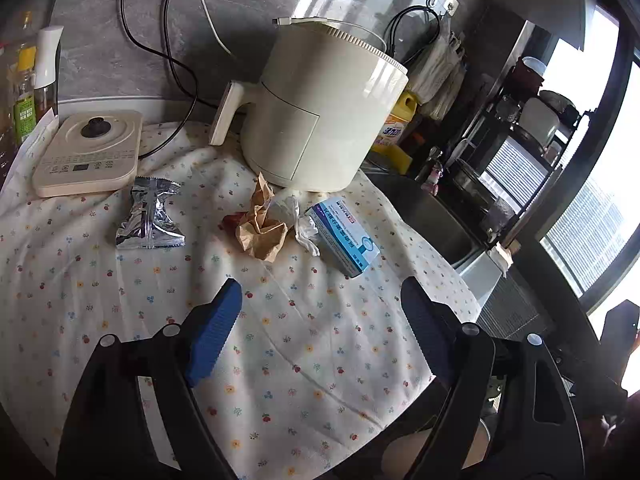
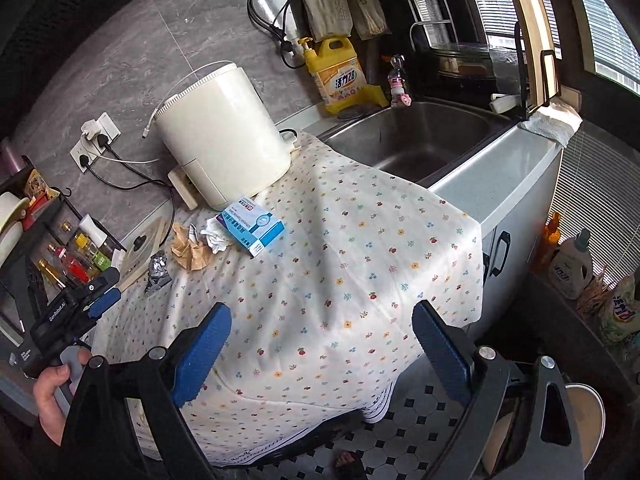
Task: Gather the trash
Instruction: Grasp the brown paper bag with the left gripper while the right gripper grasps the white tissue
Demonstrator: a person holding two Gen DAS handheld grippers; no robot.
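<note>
A: We hold the left gripper (image 1: 320, 312) over the flowered cloth (image 1: 304, 344) on the counter, its blue fingers (image 1: 214, 332) spread wide with only cloth between them.

B: And our right gripper (image 2: 322, 340) hangs above the cloth's front edge, fingers (image 2: 202, 354) also spread, nothing between them. At the lower left of its view we see the hand (image 2: 54, 388) that carries the left gripper.

A: Where does the trash lie?

B: Toward the back of the counter, in a row before the cream air fryer (image 1: 320, 112). The silver foil wrapper (image 1: 150, 216) lies nearest the left edge, just in front of the flat cream kettle base (image 1: 88, 152).

A: Next we see the crumpled brown paper (image 1: 262, 228), touching a white tissue wad (image 1: 302, 224).

B: The tissue touches the blue-and-white box (image 1: 344, 236), which lies nearest the sink (image 2: 416, 140).

A: Neither gripper touches any of it; all four pieces lie well beyond our fingertips.

B: The yellow detergent bottle (image 2: 340, 72) stands at the counter's back edge, beside the sink.
</note>
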